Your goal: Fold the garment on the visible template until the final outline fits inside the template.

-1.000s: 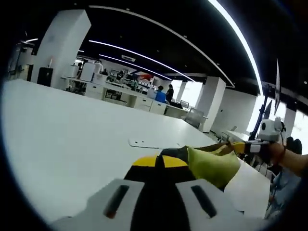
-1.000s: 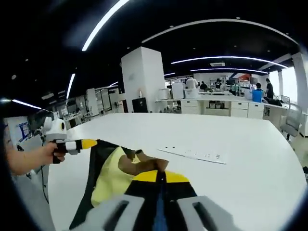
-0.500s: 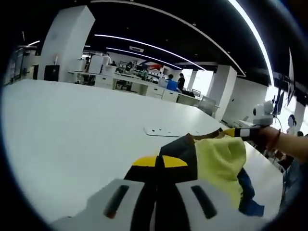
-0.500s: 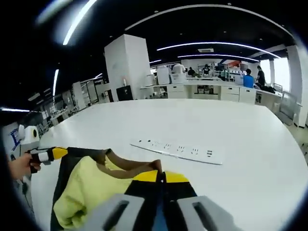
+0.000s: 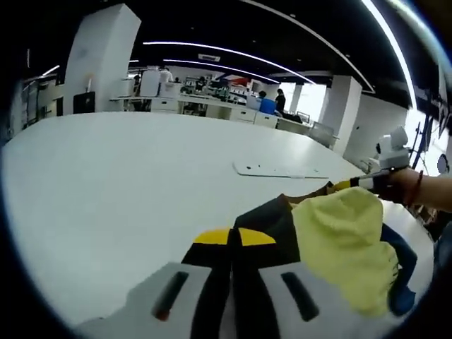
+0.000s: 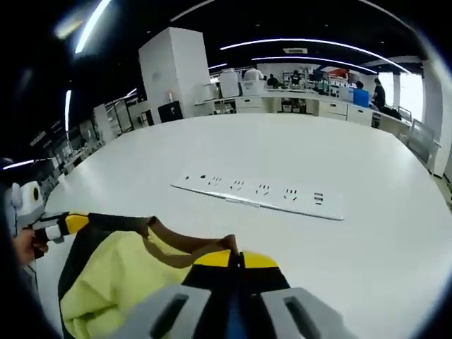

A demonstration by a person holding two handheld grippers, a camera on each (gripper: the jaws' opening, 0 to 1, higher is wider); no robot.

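Both hands have tipped lower over the last second, so the white table [image 5: 106, 205] takes up more of each view and the garment [image 5: 339, 247] hangs more spread out between the grippers than before.

Seen in the left gripper view, the left gripper [image 5: 235, 244] at the bottom centre has its jaws pinched together on the dark edge of the garment, with yellow pads meeting at the tip. From there the cloth runs to the right of the frame: black trim, a large yellow panel, a bit of blue at the lower right. At the right edge the right gripper [image 5: 360, 183] is gripped by a person's hand [image 5: 406, 189] and holds the far corner of the cloth.

From the right gripper view, the right gripper [image 6: 235, 260] sits at bottom centre, jaws closed on the garment's [image 6: 120, 279] edge, where a brown strip curls up. Yellow fabric sags to the lower left, held off the table [image 6: 381, 254]. At the left edge the left gripper [image 6: 60, 226] clamps the other corner.

A white power strip [image 6: 261, 198] lies flat on the table beyond the cloth, well apart from it. I can't make out a template.
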